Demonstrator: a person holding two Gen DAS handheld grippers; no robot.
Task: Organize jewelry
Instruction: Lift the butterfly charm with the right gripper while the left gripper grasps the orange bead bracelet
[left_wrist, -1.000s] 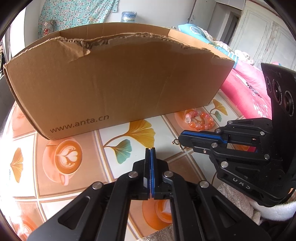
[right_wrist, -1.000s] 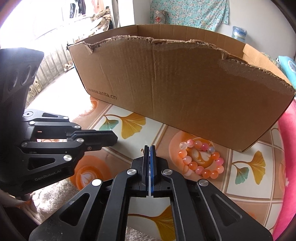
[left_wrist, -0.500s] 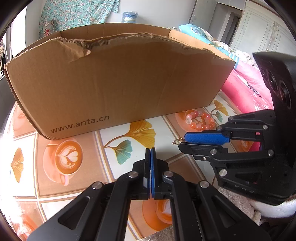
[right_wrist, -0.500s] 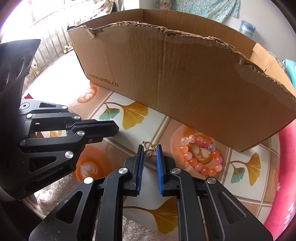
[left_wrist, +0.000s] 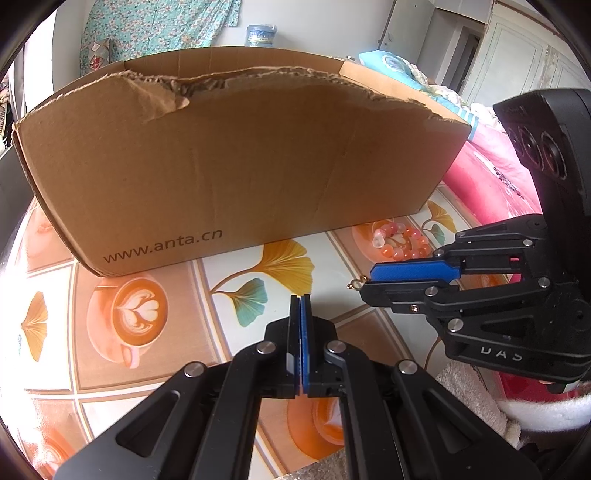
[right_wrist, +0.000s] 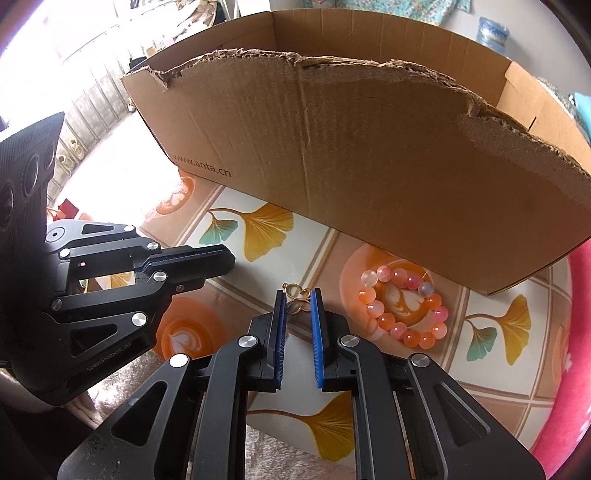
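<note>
While left gripper jaws meet, right gripper jaws apart (straddling one gold earring), one bead bracelet, one box.

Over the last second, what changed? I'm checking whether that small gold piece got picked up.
The right tool went from shut to slightly parted and tipped down over the gold trinket, which now sits between its blue pads; whether they press it can't be told. The left tool stayed shut and still; the bead bracelet and cardboard box stayed put.
</note>
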